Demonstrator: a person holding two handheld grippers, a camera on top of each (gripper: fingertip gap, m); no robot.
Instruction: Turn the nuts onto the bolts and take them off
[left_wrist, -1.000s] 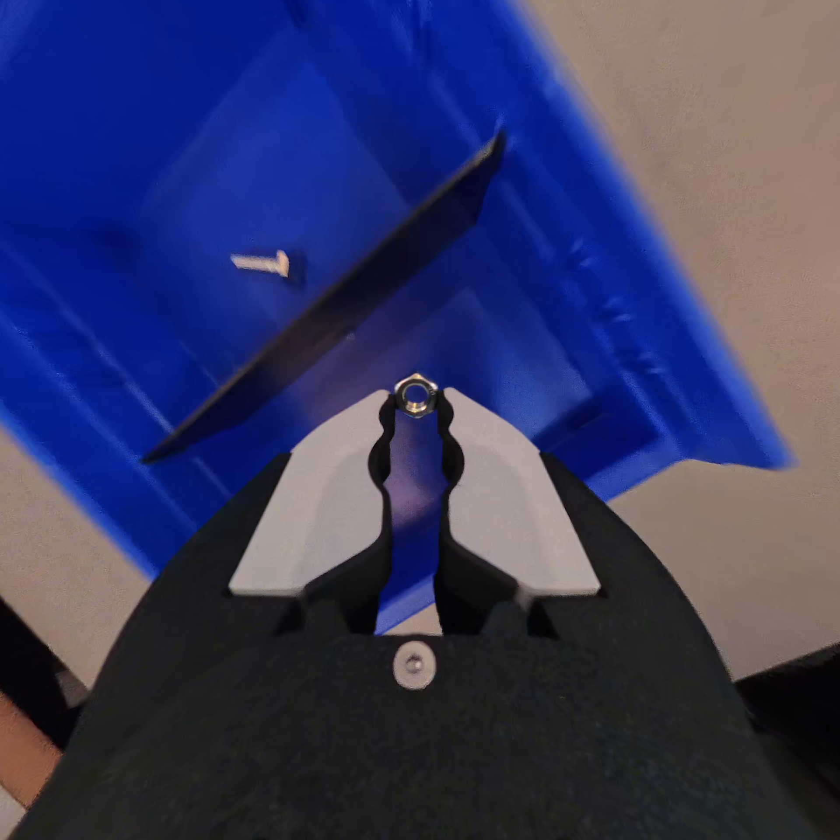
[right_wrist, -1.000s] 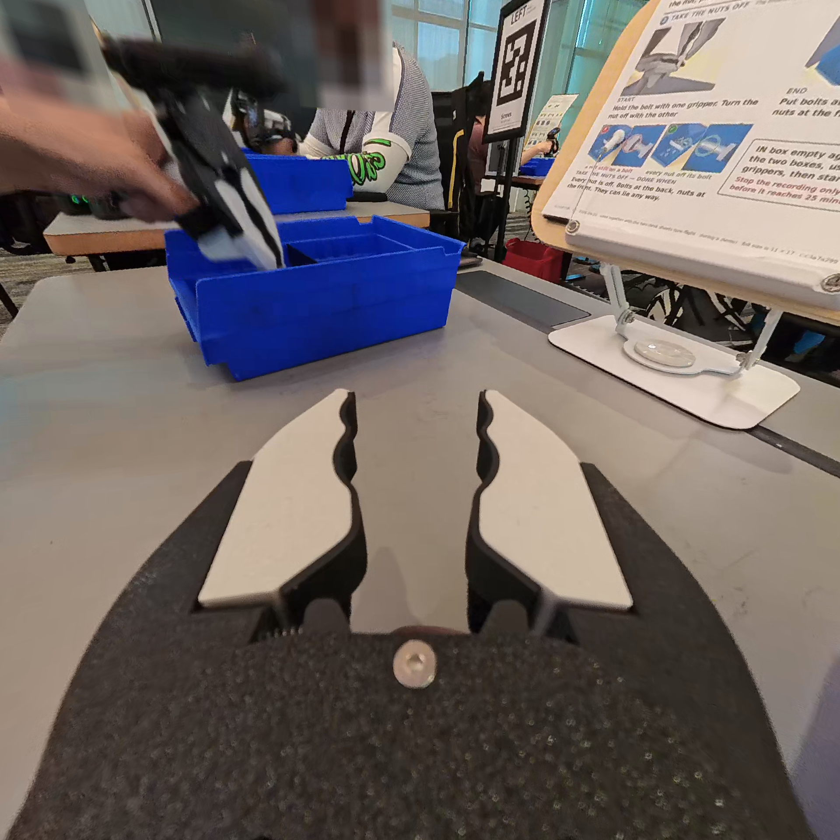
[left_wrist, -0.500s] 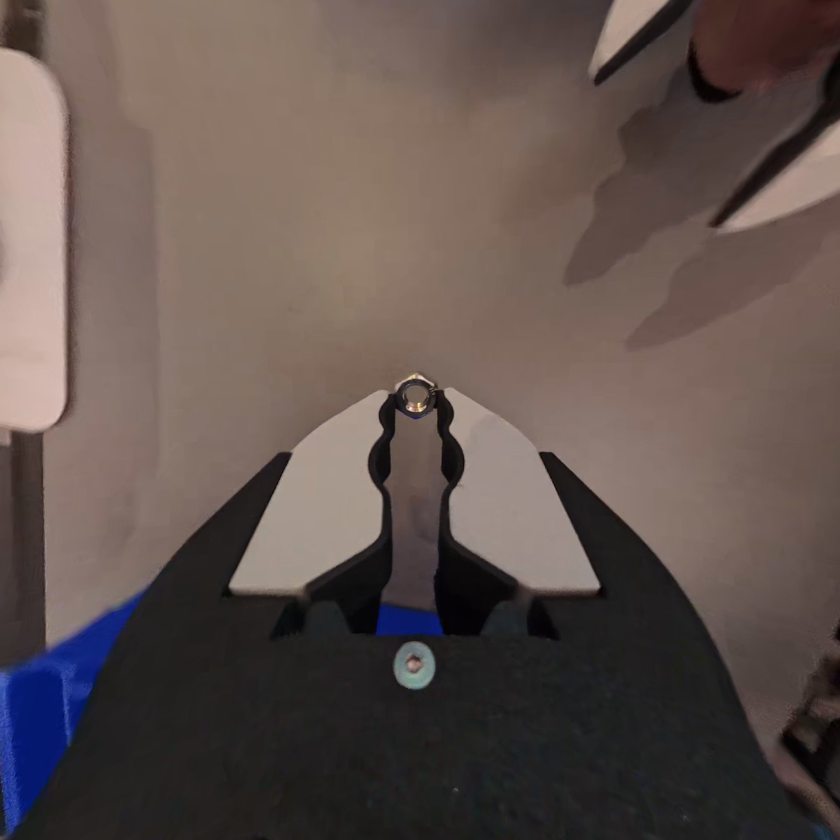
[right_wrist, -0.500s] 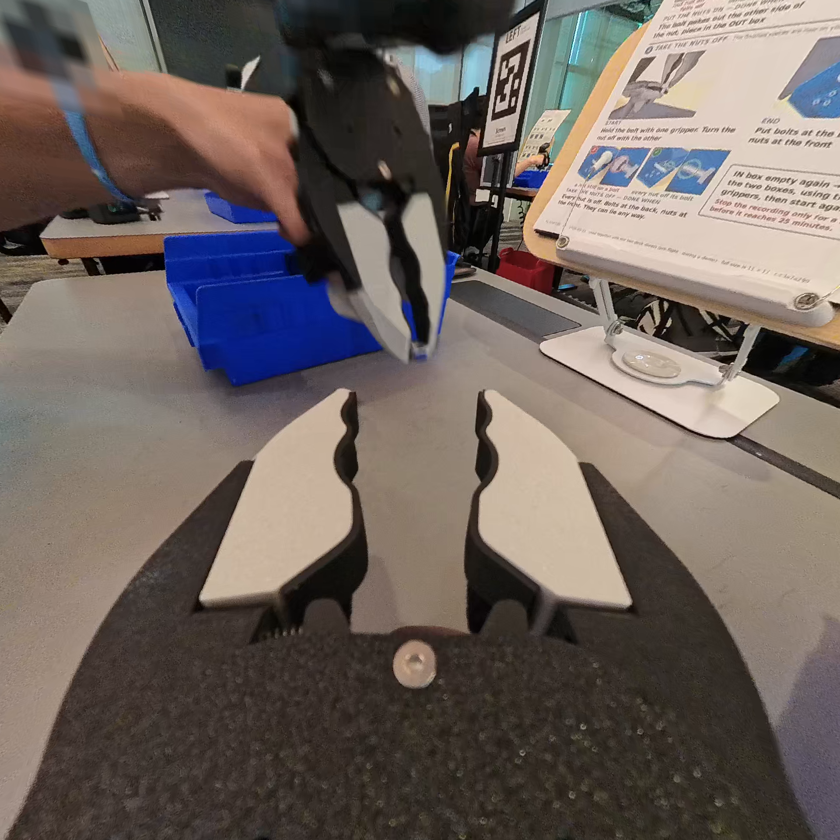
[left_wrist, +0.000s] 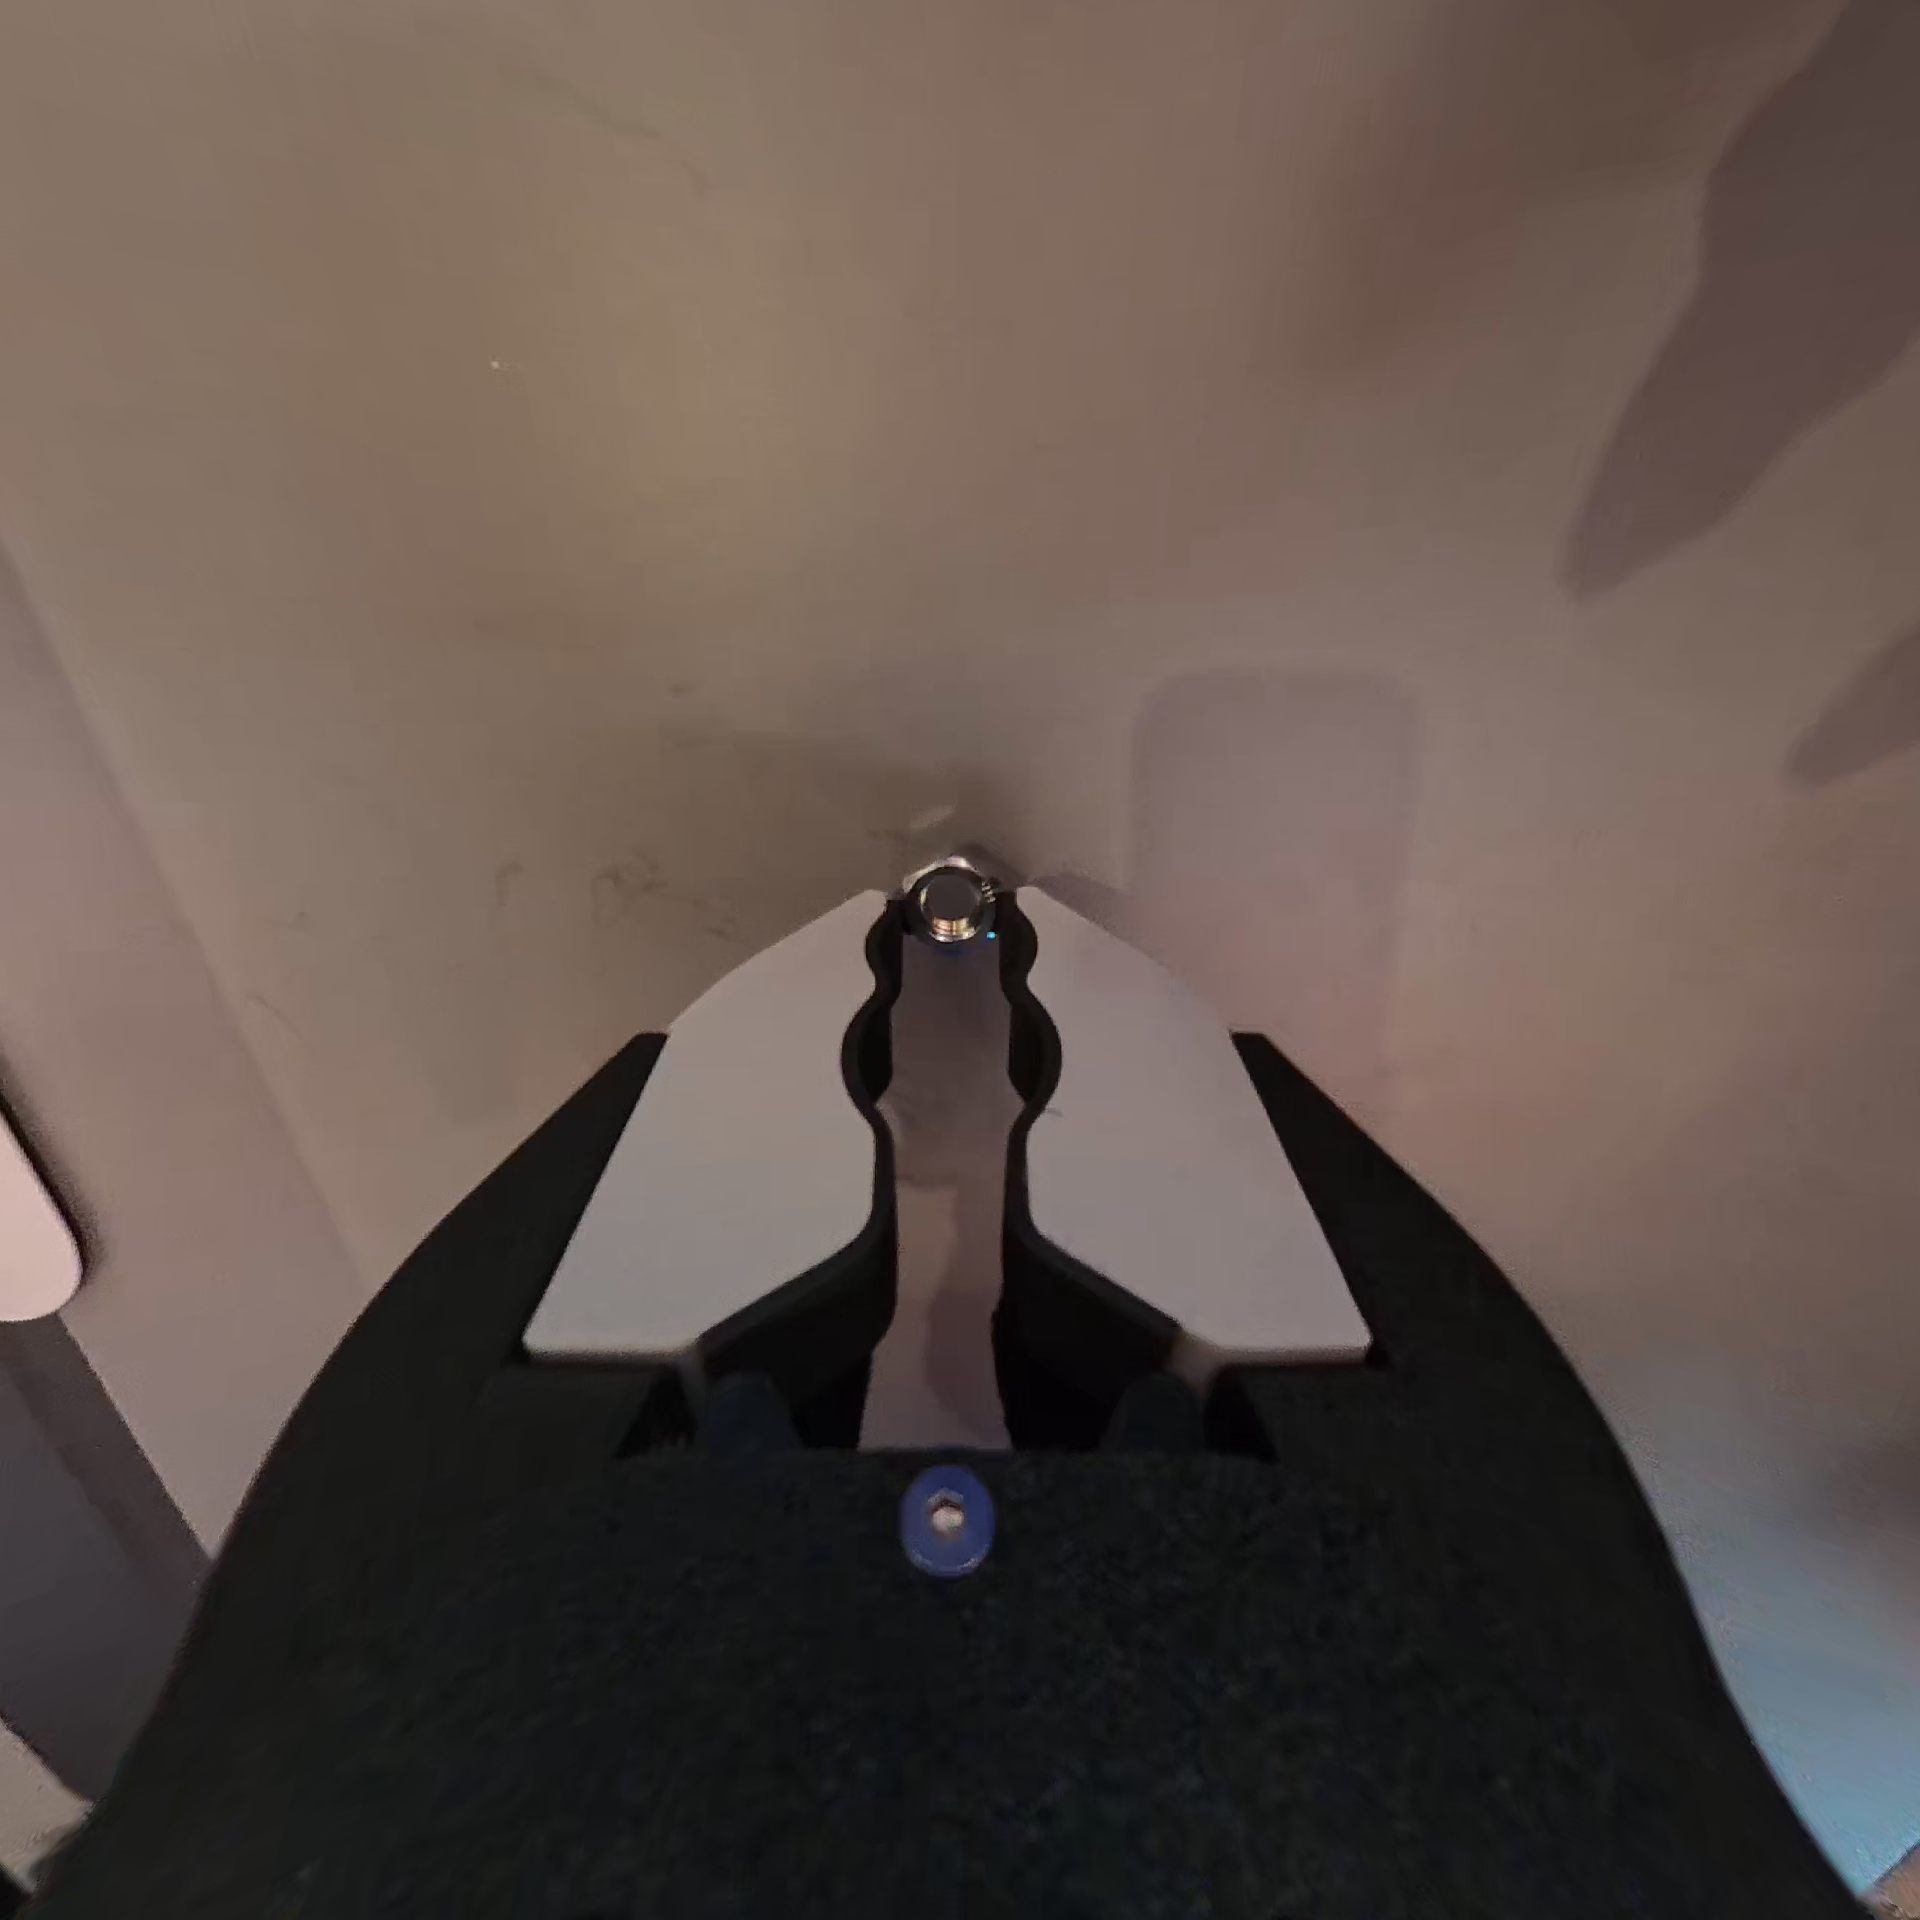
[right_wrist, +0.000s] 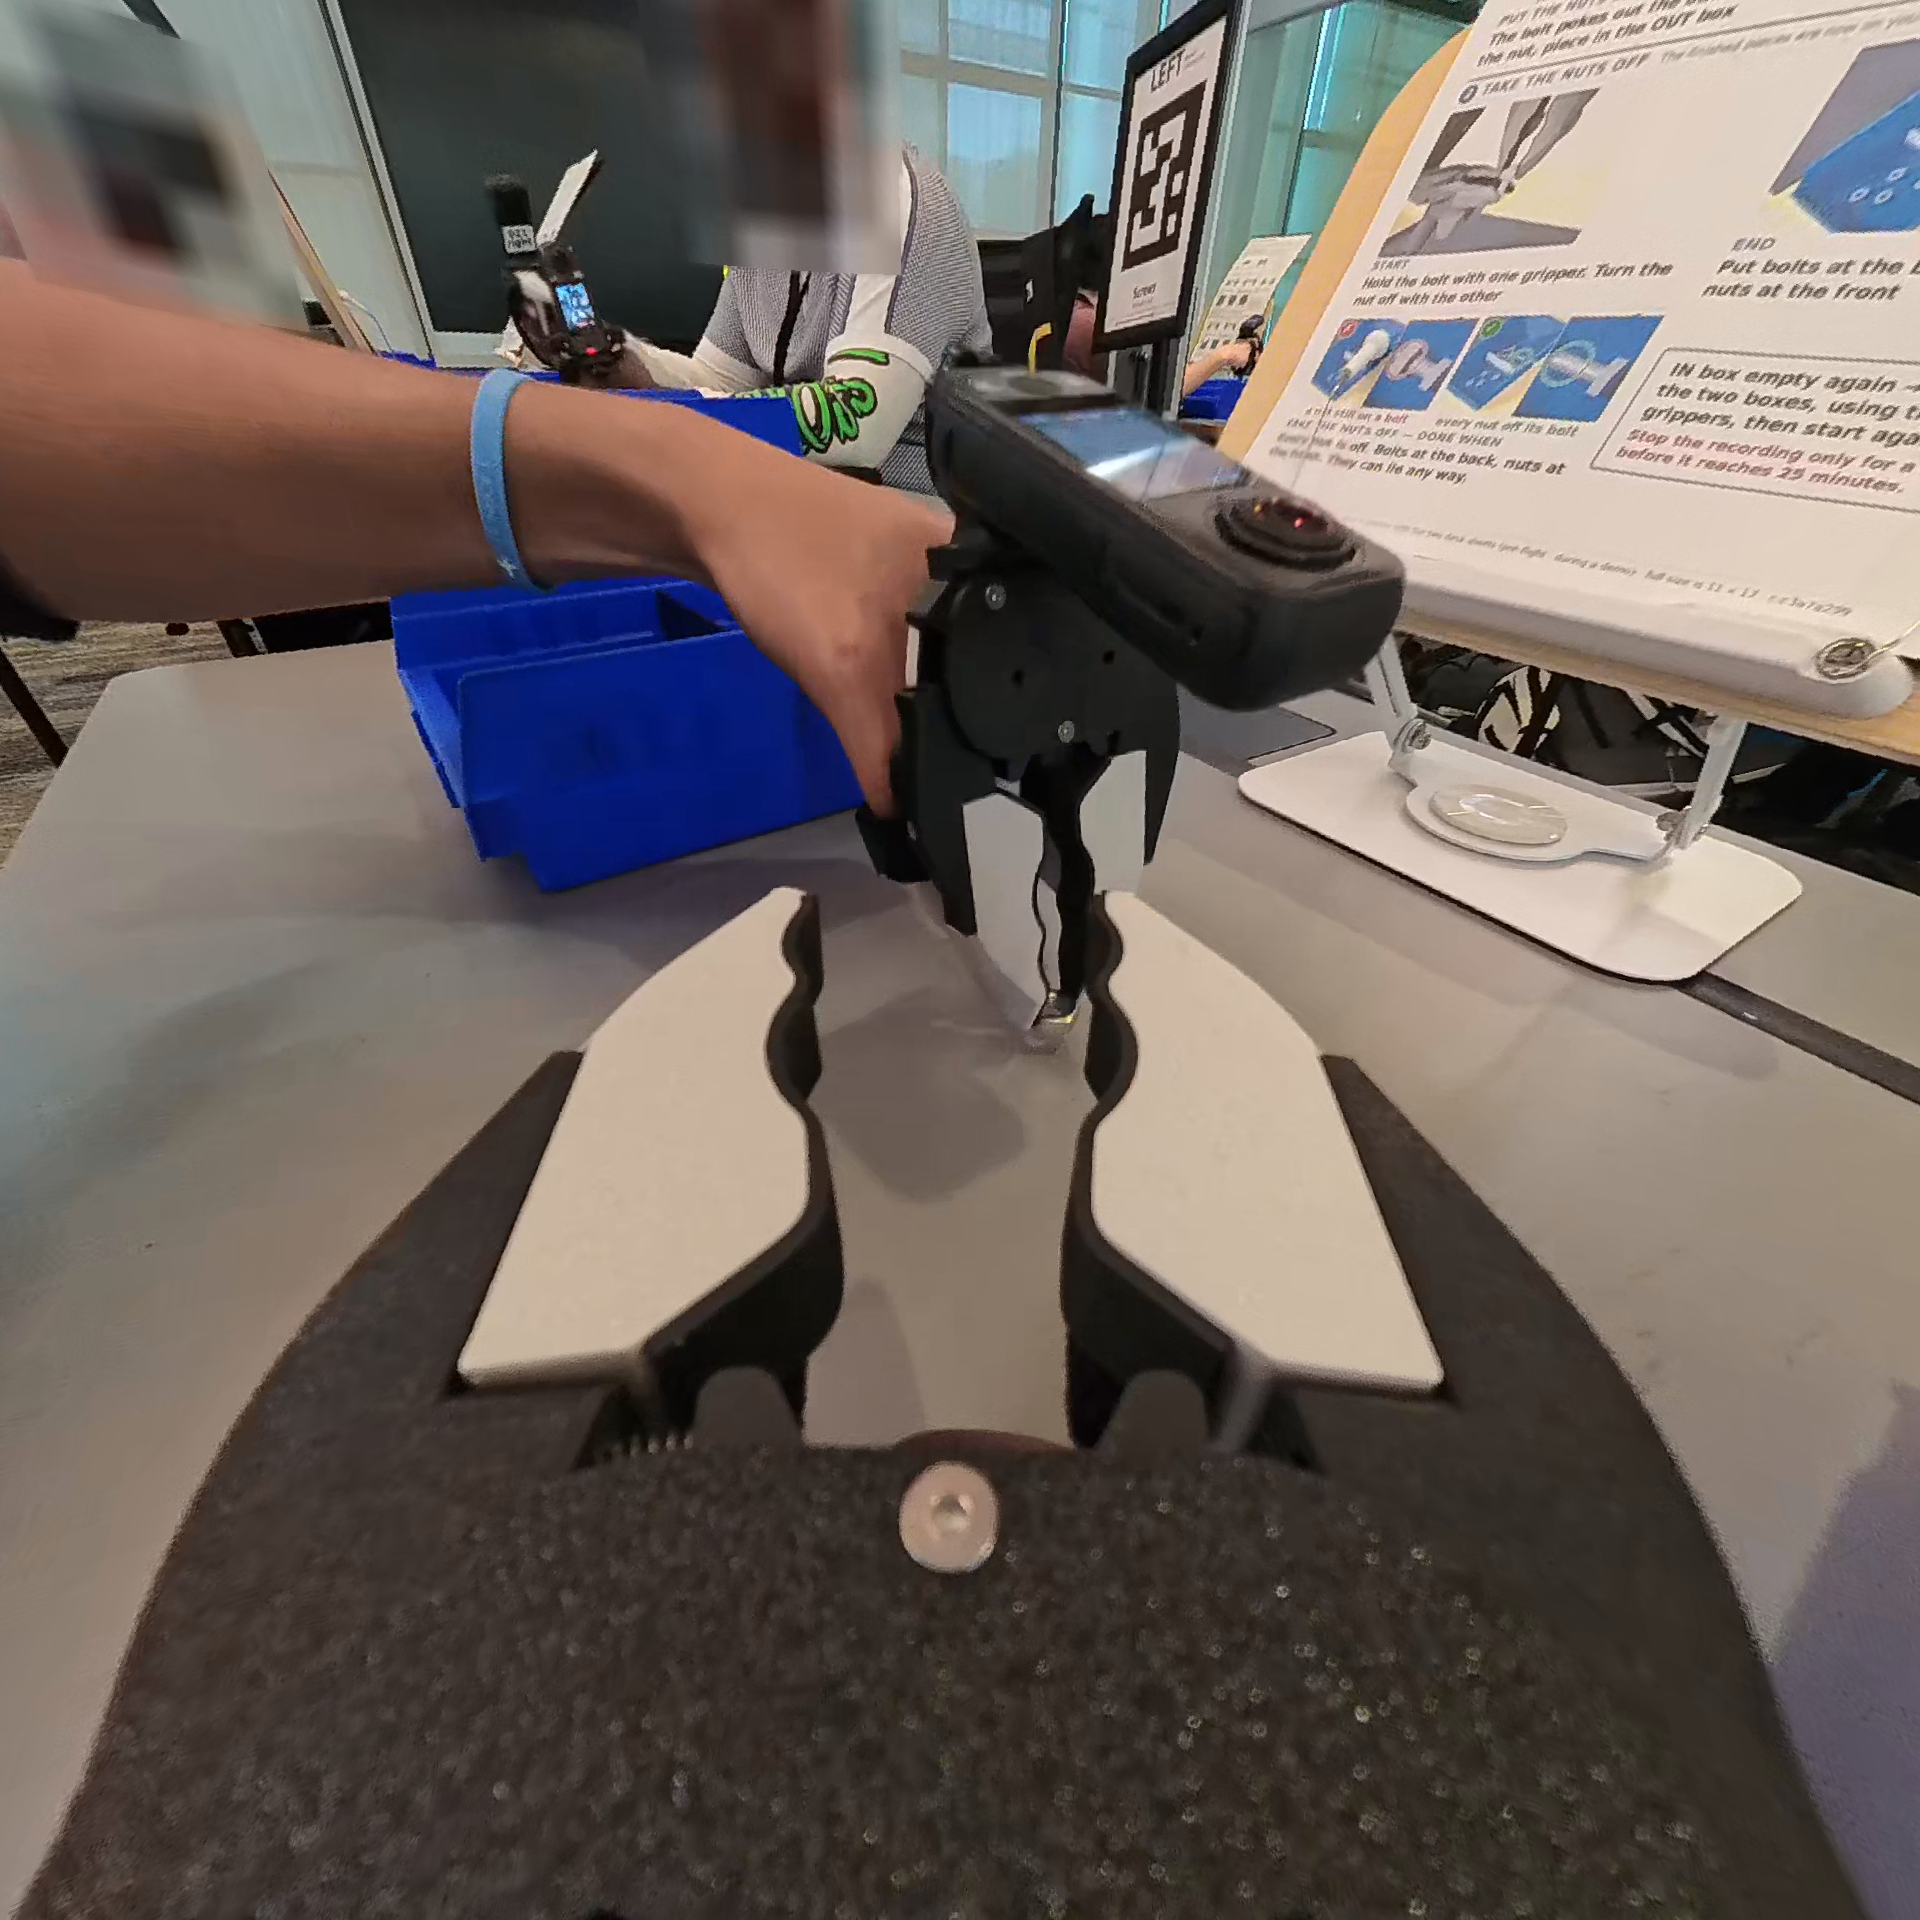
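Now we've swung our left gripper (left_wrist: 948, 914) away from the blue plastic bin (right_wrist: 623, 717) & down to the grey table (left_wrist: 935, 416): a sec ago the bin filled its view, now only bare tabletop. Its fingers are clamped on the small silver hex nut (left_wrist: 948, 918), tip nearly touching the surface, just ahead of the right gripper (right_wrist: 951, 997). Right's fingers stand apart, holding nothing, same as before. We read that as the nut being fetched; no bolt in sight now, so that pick likely comes next. Writing: a white instruction sheet (right_wrist: 1621, 312) on a stand & a black-and-white marker sign (right_wrist: 1164, 177) carry print, which we won't repeat. No brand visible.
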